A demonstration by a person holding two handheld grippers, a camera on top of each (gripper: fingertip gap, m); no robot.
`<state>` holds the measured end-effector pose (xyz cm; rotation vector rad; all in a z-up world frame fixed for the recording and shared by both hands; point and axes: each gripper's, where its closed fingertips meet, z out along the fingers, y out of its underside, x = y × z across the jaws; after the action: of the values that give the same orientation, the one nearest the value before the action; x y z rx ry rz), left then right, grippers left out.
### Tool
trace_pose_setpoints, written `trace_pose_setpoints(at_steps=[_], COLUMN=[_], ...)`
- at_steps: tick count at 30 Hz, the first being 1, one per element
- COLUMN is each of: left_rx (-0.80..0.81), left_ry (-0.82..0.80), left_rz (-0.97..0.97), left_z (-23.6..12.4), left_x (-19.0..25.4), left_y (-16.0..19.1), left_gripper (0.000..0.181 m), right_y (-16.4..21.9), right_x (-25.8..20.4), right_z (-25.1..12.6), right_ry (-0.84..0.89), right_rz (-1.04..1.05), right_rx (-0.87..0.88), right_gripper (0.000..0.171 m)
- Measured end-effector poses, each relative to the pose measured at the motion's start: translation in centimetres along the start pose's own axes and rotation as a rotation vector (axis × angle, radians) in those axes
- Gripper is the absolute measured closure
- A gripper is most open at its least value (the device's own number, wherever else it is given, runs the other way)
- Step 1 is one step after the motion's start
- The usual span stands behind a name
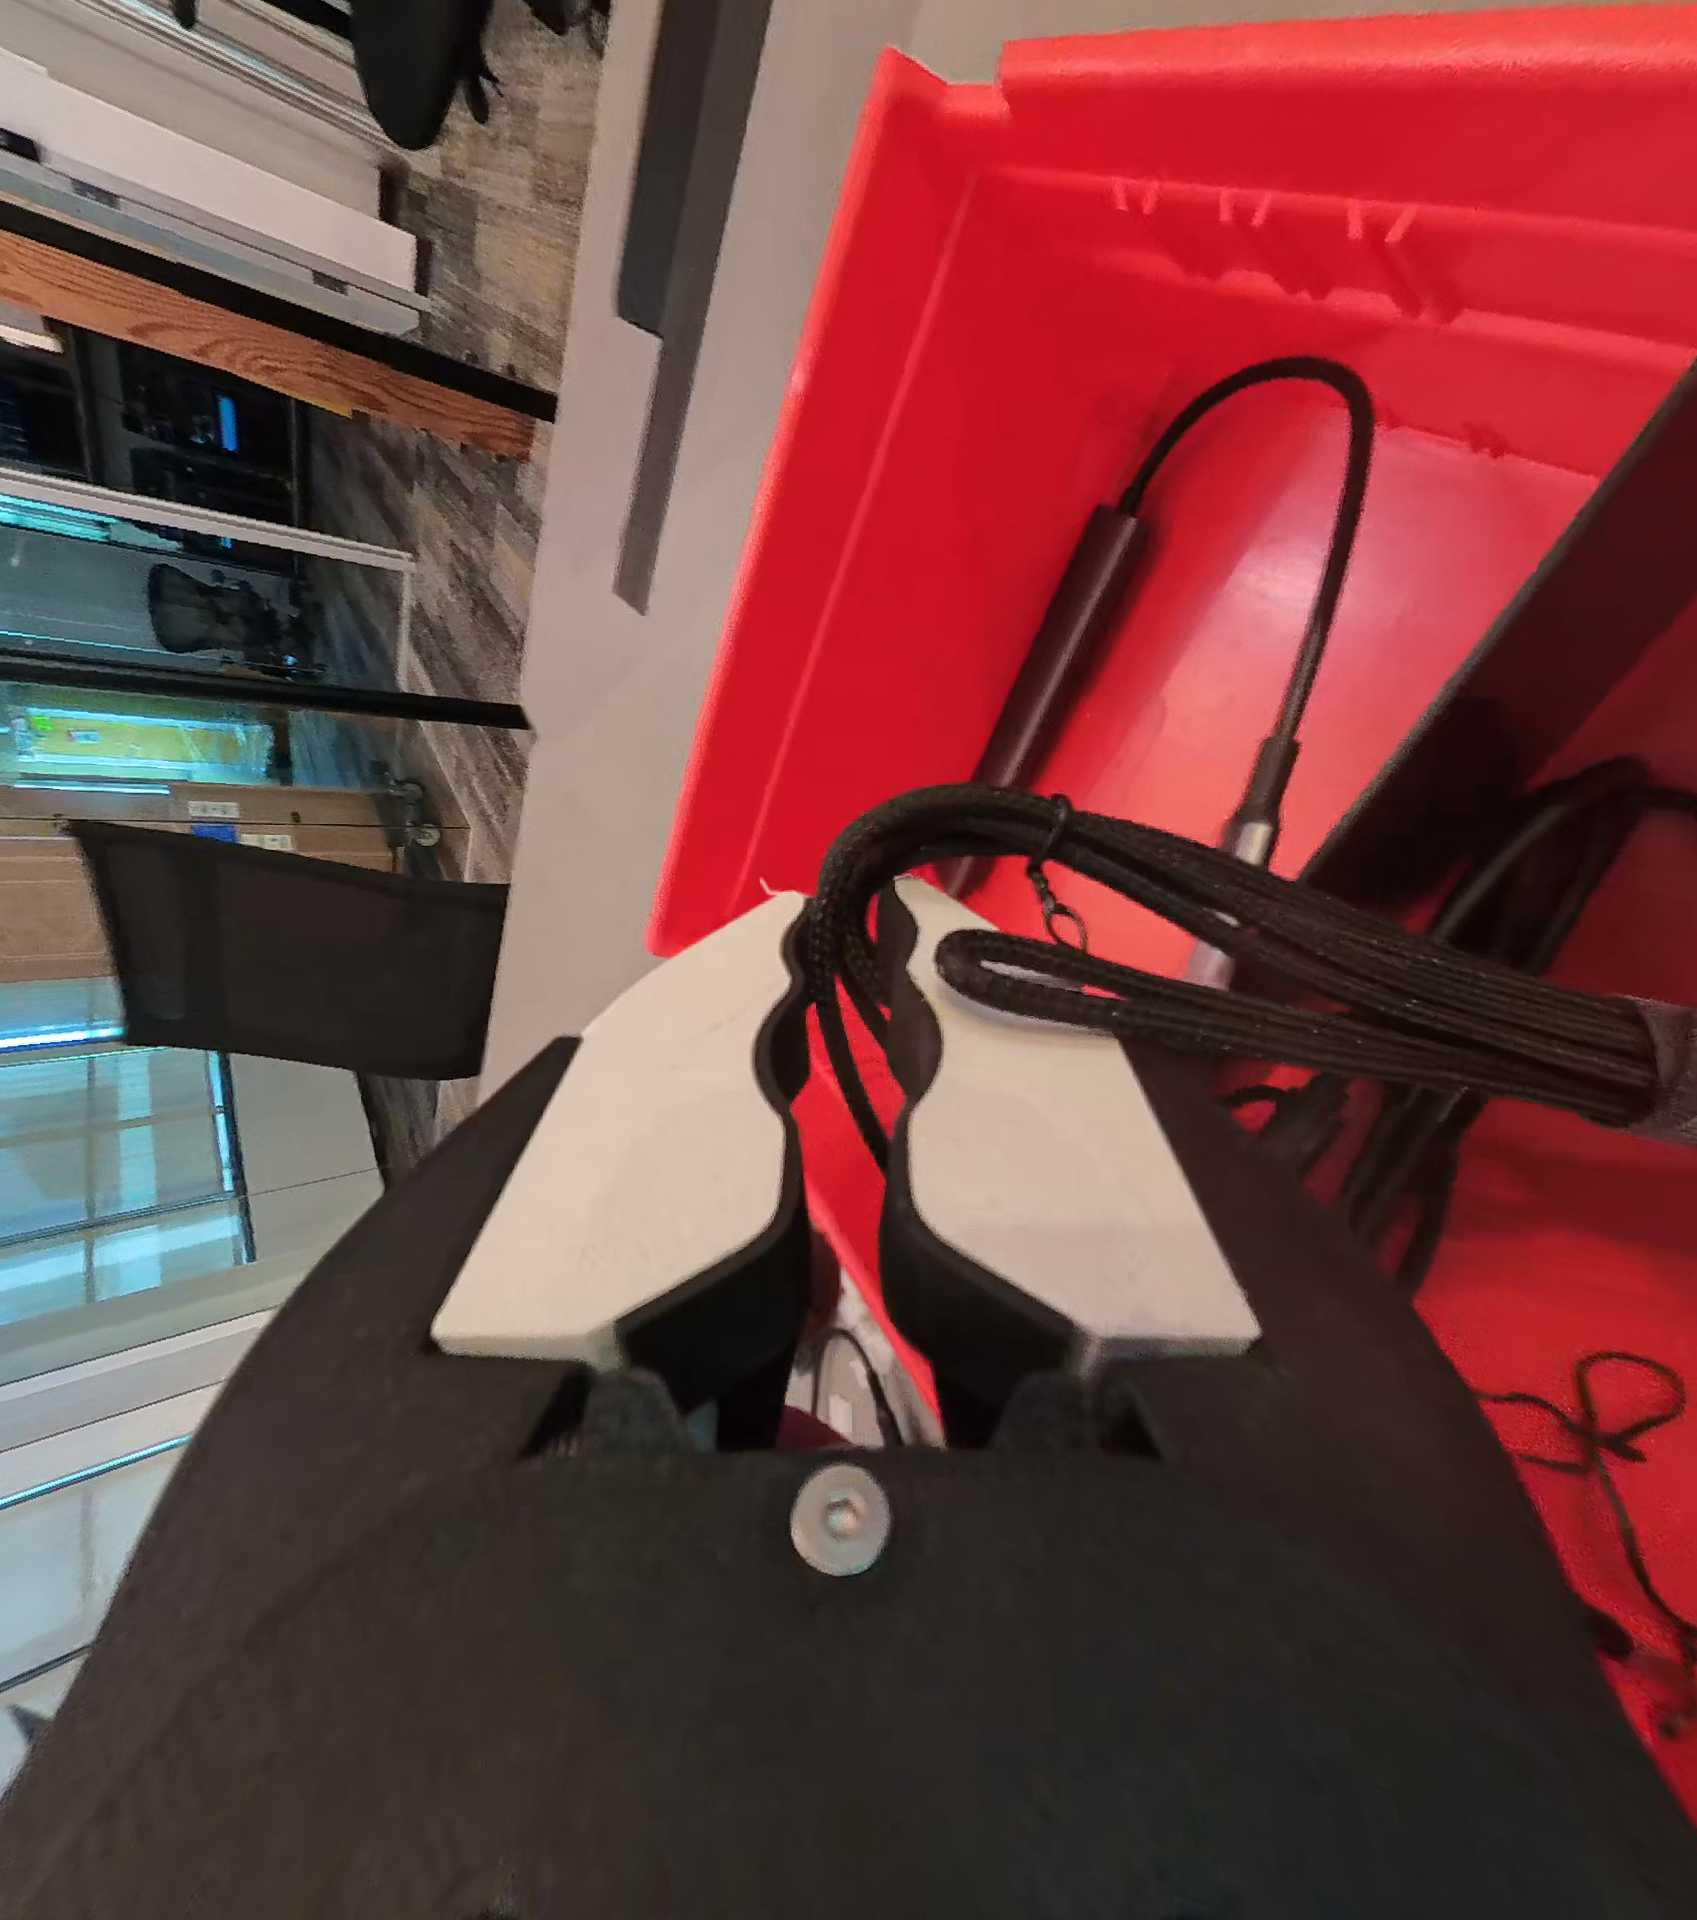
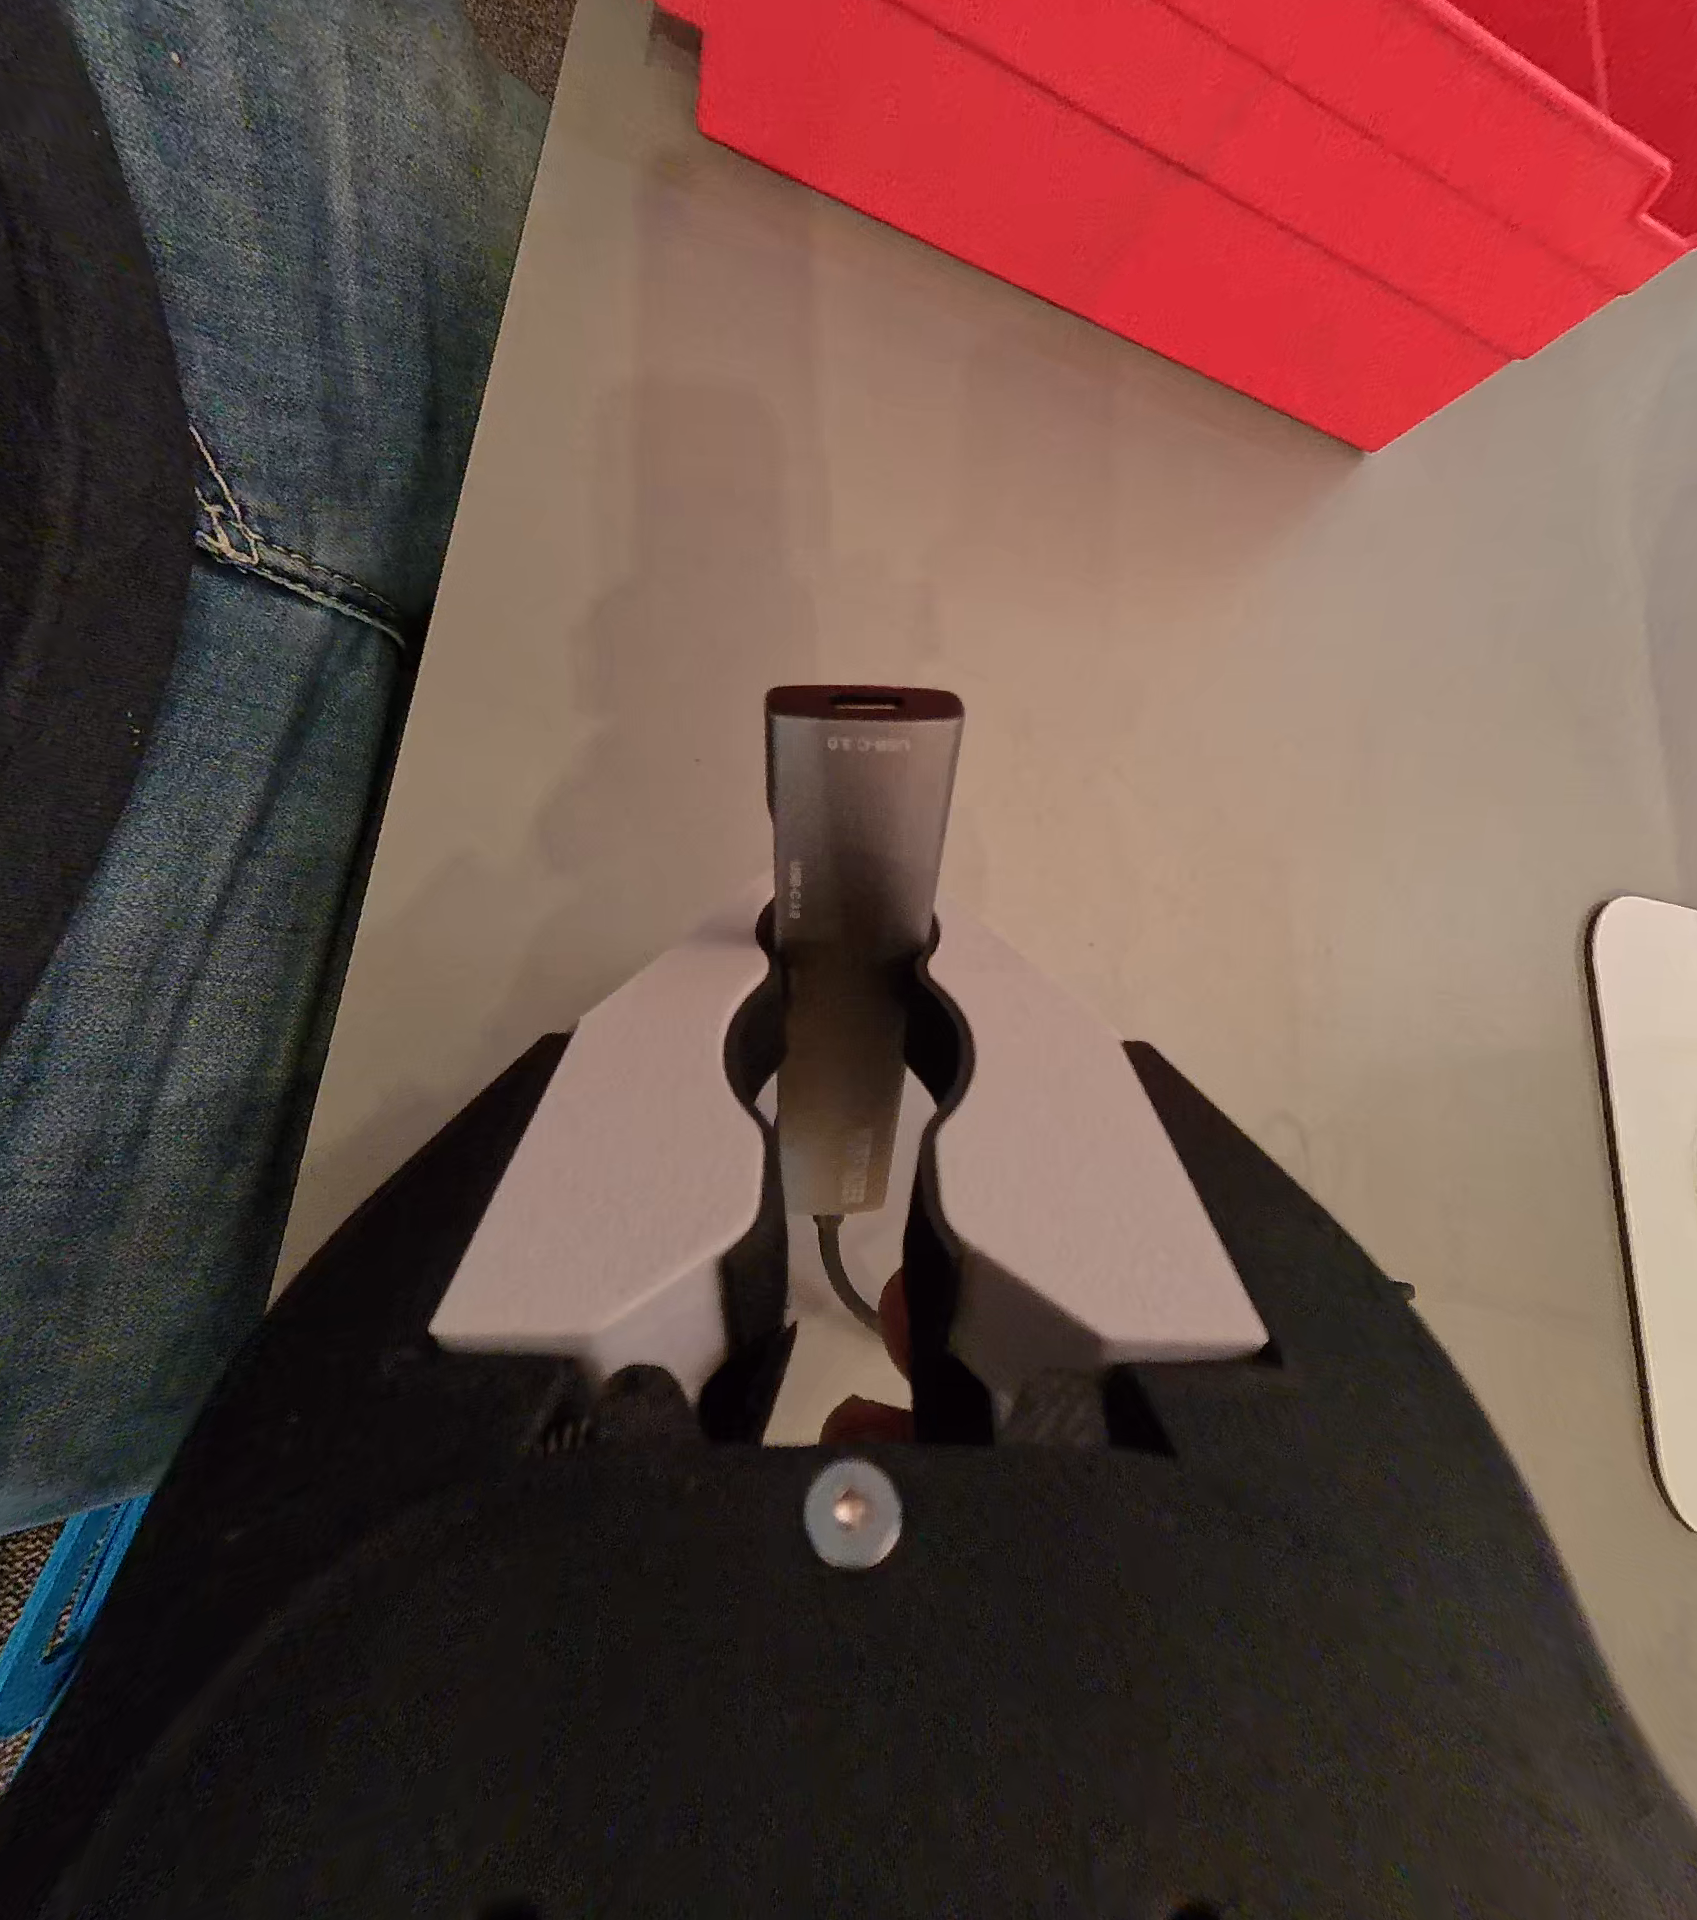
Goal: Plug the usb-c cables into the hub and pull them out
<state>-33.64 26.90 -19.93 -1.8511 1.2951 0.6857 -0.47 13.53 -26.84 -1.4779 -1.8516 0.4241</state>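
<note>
The hub [image 2: 859, 935] sits clamped between the right gripper's [image 2: 849, 925] fingers [image 2: 657, 1132], poking out toward twelve o'clock with its end port facing away, held above the pale counter [image 2: 1135, 675]. Its short lead trails back between the fingers.

Over at the left, the gripper [image 1: 849, 945] has closed its fingers [image 1: 636, 1153] on a loop of the black cable bundle [image 1: 1239, 935], which is strapped at three o'clock and hangs over the red bin [image 1: 927, 468]. I can't see a plug on that bundle from here, so the grip looks to be on the cord, not the connector.

To do this well, I'd say the bundle needs setting on the counter and regripping close behind a plug, flat side matched to the port, while the right keeps the hub level and steady.

In the way: the bin's black divider [image 1: 1550, 582] at two o'clock, a second hub [image 1: 1062, 644] with its cord lying in the bin, and more cables [image 1: 1550, 883] beyond the divider that could snag. A white pad [image 2: 1675, 1195] lies at three o'clock of the right gripper; a person's jeans [image 2: 231, 623] are close at nine.
</note>
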Motion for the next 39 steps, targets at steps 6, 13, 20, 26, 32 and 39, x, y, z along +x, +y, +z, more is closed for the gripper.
trace_pose_setpoints(at_steps=[6,13,20,26,32,39], left_rx=[0.047,0.078,0.106,0.135,0.24,0.434], left_ry=[-0.111,-0.212,-0.259,-0.308,-0.355,-0.318], left_rz=[-0.027,-0.07,-0.151,-0.189,-0.273,-0.304], left_z=[-2.4,-5.3,-7.7,-9.1,-11.8,-15.0], left_x=[-3.1,-6.0,-8.0,-9.2,-10.8,-10.5], left_y=[-0.4,-0.6,-1.5,-2.0,-4.4,-12.5], left_gripper=[0.172,0.173,0.173,0.173,0.173,0.173], right_y=[0.1,0.4,0.7,0.8,1.2,1.9], right_x=[0.1,0.1,-0.1,-0.1,-0.2,-0.7], right_z=[-0.1,-0.5,-0.4,-0.3,-0.2,0.2], right_ry=[0.009,0.014,0.015,0.018,0.01,-0.052], right_rz=[0.004,0.017,0.015,0.021,0.026,0.053], right_rx=[-0.003,-0.018,-0.037,-0.042,-0.06,-0.105], right_gripper=[0.157,0.157,0.157,0.157,0.157,0.158])
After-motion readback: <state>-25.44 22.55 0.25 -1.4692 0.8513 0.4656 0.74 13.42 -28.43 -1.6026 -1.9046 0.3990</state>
